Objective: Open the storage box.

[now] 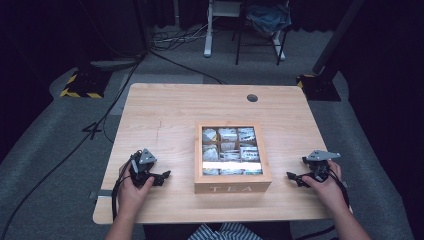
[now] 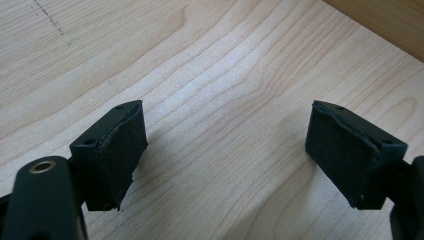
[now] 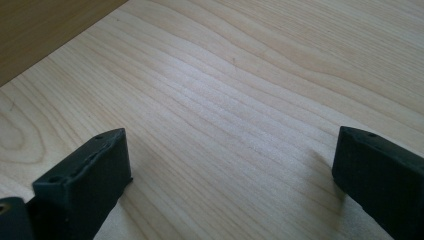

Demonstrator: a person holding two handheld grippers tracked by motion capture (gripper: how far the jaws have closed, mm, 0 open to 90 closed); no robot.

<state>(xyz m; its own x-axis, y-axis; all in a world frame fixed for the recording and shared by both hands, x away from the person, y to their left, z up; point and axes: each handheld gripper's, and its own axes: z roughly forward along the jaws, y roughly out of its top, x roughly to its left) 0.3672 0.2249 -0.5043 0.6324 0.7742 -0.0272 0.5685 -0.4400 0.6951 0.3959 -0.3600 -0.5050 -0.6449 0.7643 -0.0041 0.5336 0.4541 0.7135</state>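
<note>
While flanking the tea box (image 1: pixel 233 187), left claw (image 1: pixel 167 174) and right claw (image 1: pixel 290 176) gape empty.

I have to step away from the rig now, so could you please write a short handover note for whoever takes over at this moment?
Left gripper: jaws open, nothing between them, resting on the light wooden table left of the box, pointing toward it.
Right gripper: jaws open, empty, on the table right of the box, pointing toward it.
Wooden tea box marked TEA with a glass-paned lid: in the middle of the table, lid down, packets visible in its compartments through the glass.
Done: nothing visible yet; box untouched.
Left: probably opening the lid and handling the packets, approaching from both sides.
</note>
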